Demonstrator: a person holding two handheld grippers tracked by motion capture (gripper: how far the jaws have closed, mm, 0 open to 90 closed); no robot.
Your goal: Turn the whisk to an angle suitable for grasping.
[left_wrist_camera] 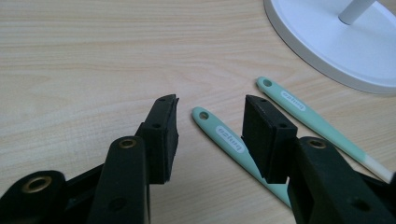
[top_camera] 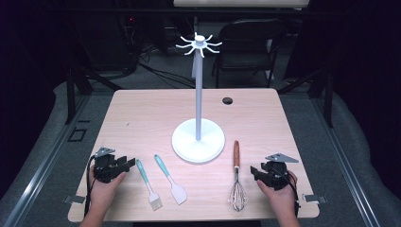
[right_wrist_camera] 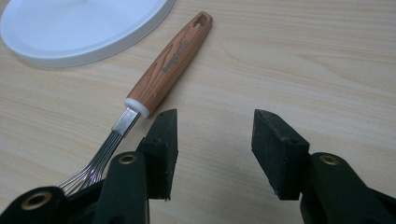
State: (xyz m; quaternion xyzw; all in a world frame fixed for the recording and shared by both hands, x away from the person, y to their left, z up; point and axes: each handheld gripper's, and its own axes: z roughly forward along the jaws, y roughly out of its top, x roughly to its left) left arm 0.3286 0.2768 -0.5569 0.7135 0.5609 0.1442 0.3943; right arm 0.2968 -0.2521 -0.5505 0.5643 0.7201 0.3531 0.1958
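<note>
Utensils lie in a row on the bench, and both grippers sit low at the near edge; the left gripper has its jaws parted and holding nothing, with the teal brush just beside them, its handle running between the jaws in the left gripper view; the teal spatula lies next along, near the white stand; over on the other side the right gripper is likewise open and empty, the whisk just to its left, wooden handle pointing toward the stand's base. Risk, as I judge it: the brush handle is slim and smooth, so a pinch off its centre could let it swivel or skid; the two teal handles lie close, and a wide approach might nudge the spatula. Surface is pale wood-grain laminate, flat and bare of clutter; the room behind is dark, with a chair and trailing cables on grey floor.
</note>
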